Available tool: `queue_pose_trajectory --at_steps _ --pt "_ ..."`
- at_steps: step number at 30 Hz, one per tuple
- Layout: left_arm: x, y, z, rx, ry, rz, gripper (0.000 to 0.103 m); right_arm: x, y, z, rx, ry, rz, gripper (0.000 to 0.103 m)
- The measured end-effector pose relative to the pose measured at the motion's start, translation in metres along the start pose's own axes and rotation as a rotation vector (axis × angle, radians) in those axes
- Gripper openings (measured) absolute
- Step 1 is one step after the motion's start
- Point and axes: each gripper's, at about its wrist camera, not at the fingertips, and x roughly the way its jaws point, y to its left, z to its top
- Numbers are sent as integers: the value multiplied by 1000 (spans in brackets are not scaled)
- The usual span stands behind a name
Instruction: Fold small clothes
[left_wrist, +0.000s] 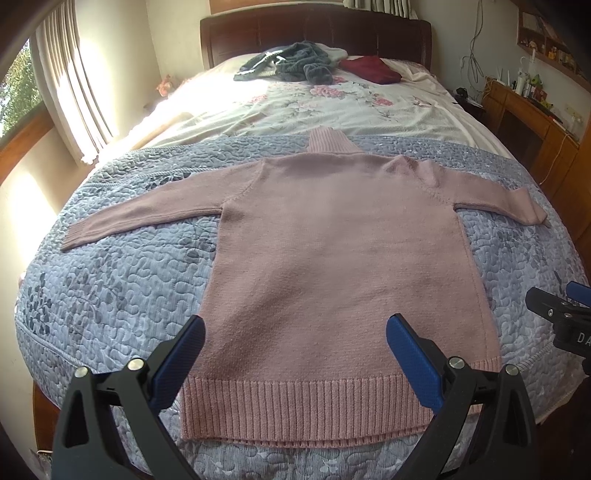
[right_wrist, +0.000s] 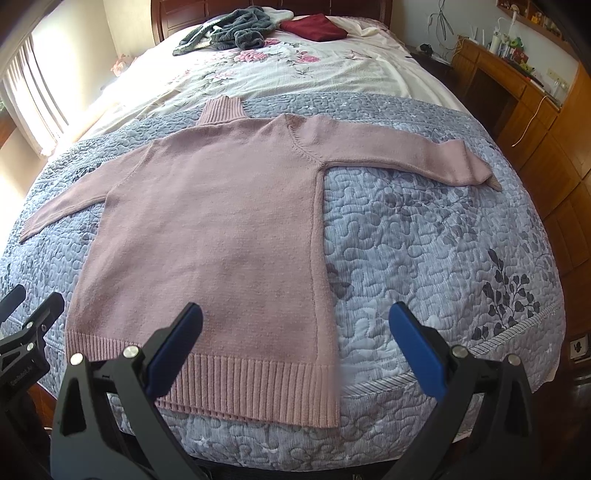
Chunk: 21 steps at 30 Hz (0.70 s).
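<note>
- Both grippers hang over the near end of the bed with their blue fingers spread wide and nothing between them. The left gripper (left_wrist: 295, 354) is above the ribbed bottom band of the sweater. The right gripper (right_wrist: 295, 347) is above the sweater's bottom right corner and the quilt beside it.
- Biggest of all is the bed (left_wrist: 436, 122), with a dark wooden headboard (left_wrist: 314, 33) at 12 o'clock.
- On the near half of the bed lies a blue-grey quilt (left_wrist: 122, 288) with leaf shapes stitched in it.
- Past the quilt, toward 12 o'clock, is a cream sheet with pink flowers (left_wrist: 314, 107).
- At 3 o'clock a brown wooden desk (right_wrist: 517, 92) stands beside the bed, with small bottles on top.
- At 9 o'clock pale curtains (left_wrist: 70, 74) hang by a sunny window.
- In the middle of the quilt a pink turtleneck sweater (left_wrist: 340, 251) lies flat. Its neck points to 12 o'clock and its bottom band is nearest the grippers.
- One sleeve (left_wrist: 140, 214) reaches out to 9 o'clock. The other sleeve (right_wrist: 399, 151) reaches out to 3 o'clock, and its cuff end is bent.
- Near the headboard sits a grey fluffy pile of clothes (left_wrist: 291, 62).
- Just beside that pile, on its 3 o'clock side, is a dark red folded cloth (left_wrist: 371, 69).
</note>
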Motion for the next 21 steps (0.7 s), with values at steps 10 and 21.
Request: queue_pose_trajectory --at_steps 10,21 --pt "2 2 -1 0 5 0 99 4 2 0 -3 4 2 100" --pt "2 6 -2 2 3 5 99 3 1 1 -4 0 2 100"
